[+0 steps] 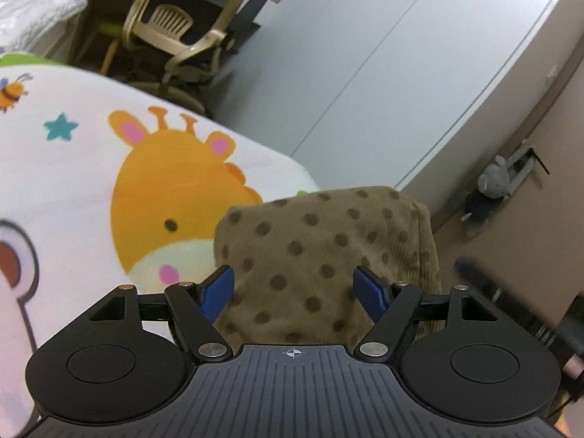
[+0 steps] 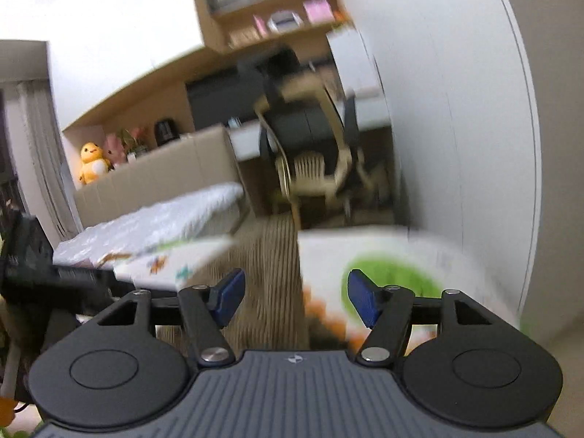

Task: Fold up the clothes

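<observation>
**user1:** Clothes-wise, the one piece I can make out is a tan polka-dot garment point(image 1: 321, 252) with a corduroy edge. It bunches up right between the blue pads point(image 1: 219, 290) of the left gripper point(image 1: 295, 288). Jaws stand wide; I can't tell whether the pads actually press the cloth or just flank it.

**user2:** Same read. Just beyond and left of that garment is a white cartoon blanket point(image 1: 73, 182) with an orange giraffe point(image 1: 171, 197), a teal star and a bee on it. Further past it, a beige office chair point(image 1: 175, 33) and a grey wardrobe point(image 1: 365, 73).

**user1:** And the right gripper point(image 2: 295, 297)?

**user2:** Parted, nothing pinched. Pretty blurry, but ribbed tan fabric point(image 2: 273, 266) runs in the gap ahead of it, apparently the corduroy, with white printed blanket on both sides. Beyond that a quilted white mattress point(image 2: 164, 222), then the chair, and a yellow duck plush point(image 2: 93, 162) on a ledge far back.
</observation>
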The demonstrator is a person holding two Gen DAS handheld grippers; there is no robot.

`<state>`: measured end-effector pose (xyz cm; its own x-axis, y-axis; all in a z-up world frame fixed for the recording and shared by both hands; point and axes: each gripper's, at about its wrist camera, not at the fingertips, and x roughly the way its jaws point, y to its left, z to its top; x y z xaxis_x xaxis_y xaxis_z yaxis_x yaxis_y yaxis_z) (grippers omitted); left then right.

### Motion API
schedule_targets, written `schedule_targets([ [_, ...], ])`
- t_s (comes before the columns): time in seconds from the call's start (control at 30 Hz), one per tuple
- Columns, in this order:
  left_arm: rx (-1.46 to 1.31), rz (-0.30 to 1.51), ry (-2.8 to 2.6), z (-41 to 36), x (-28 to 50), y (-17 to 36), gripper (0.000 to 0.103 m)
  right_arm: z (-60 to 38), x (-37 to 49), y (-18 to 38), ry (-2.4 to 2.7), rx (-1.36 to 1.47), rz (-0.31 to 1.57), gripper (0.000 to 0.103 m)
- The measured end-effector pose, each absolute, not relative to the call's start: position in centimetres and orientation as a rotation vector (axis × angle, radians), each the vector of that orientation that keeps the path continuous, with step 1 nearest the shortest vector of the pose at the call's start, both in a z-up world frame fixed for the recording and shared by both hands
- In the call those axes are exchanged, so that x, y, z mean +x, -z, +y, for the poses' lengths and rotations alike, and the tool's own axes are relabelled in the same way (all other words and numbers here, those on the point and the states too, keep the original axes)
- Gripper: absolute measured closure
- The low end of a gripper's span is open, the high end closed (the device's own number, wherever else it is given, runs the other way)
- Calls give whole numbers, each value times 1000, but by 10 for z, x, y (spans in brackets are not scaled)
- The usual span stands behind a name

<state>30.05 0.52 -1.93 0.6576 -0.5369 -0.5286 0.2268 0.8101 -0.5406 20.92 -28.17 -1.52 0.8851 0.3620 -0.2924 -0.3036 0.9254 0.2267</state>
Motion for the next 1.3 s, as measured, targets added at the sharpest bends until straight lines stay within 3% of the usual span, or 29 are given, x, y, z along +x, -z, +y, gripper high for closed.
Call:
schedule_targets([
  [0.17,-328,749,473,-24,318,25,19,-249,256,-4,-411,116,378,41],
  [0.3,-345,752,504,-13,303,25,19,-238,307,49,-310,64,597,44],
  [0.43,-406,745,494,20,271,22,15,-258,300,90,-218,53,685,44],
  [0.77,-736,854,552,55,230,76,15,-268,194,44,-313,-49,485,44],
  [0.9,-767,846,556,53,226,78,15,-268,157,41,-522,137,561,44],
  [1.1,-829,827,538,56,229,79,10,-263,159,81,-612,409,753,44],
  [1.3,-922,847,496,70,231,94,10,-260,179,88,-598,499,719,44],
])
